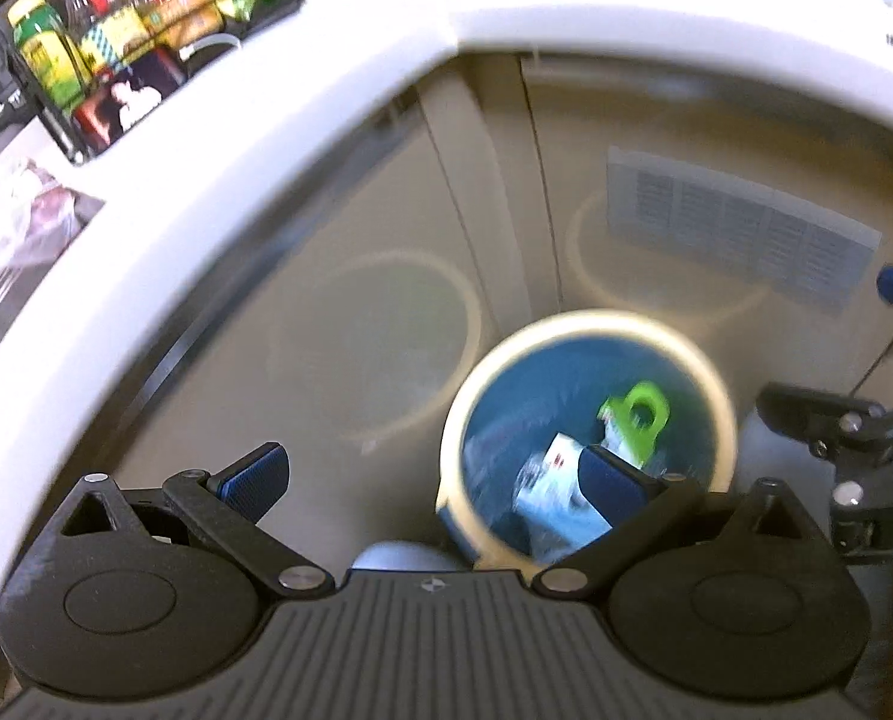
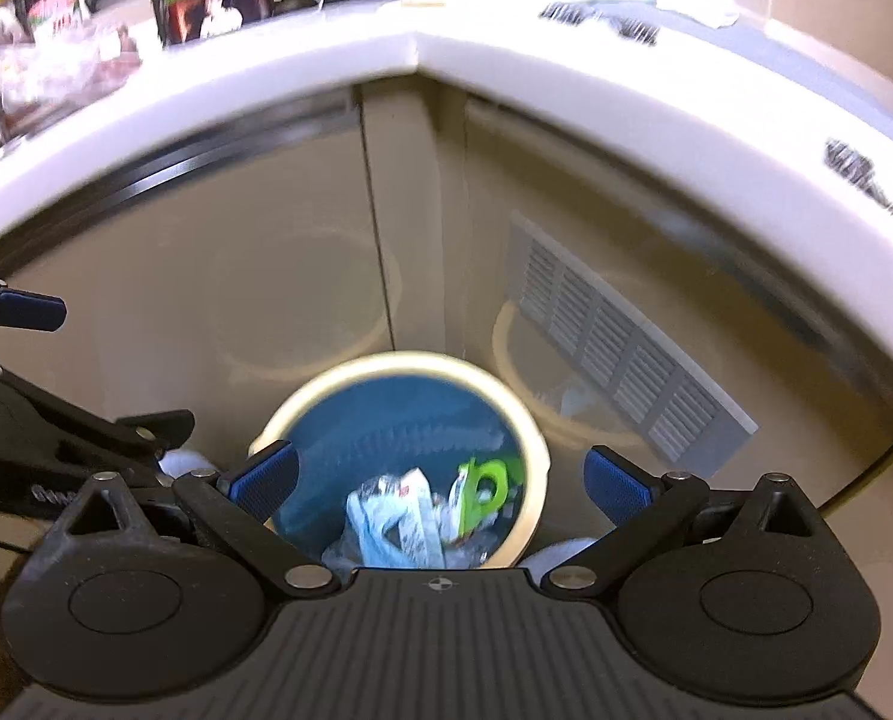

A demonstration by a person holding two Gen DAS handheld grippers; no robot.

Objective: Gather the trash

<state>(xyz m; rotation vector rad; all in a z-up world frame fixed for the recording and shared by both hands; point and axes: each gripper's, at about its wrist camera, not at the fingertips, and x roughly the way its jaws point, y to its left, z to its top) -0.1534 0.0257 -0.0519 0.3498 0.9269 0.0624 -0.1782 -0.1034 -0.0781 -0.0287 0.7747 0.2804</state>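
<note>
In the left wrist view the left claw (image 1: pixel 434 471) is spread wide and holds nothing. Below it stands the bin (image 1: pixel 590 324), blue inside with a cream rim, on the floor in the corner of the cabinets. In it lie crumpled wrappers (image 1: pixel 557 483) and a green plastic piece (image 1: pixel 641 417); they look light and soft, so I judge a pinch on a fold is best.

In the right wrist view the right claw (image 2: pixel 440 477) is also spread and empty above the same bin. The white counter (image 2: pixel 416 60) curves above, with a vent grille (image 2: pixel 620 348) on the cabinet
</note>
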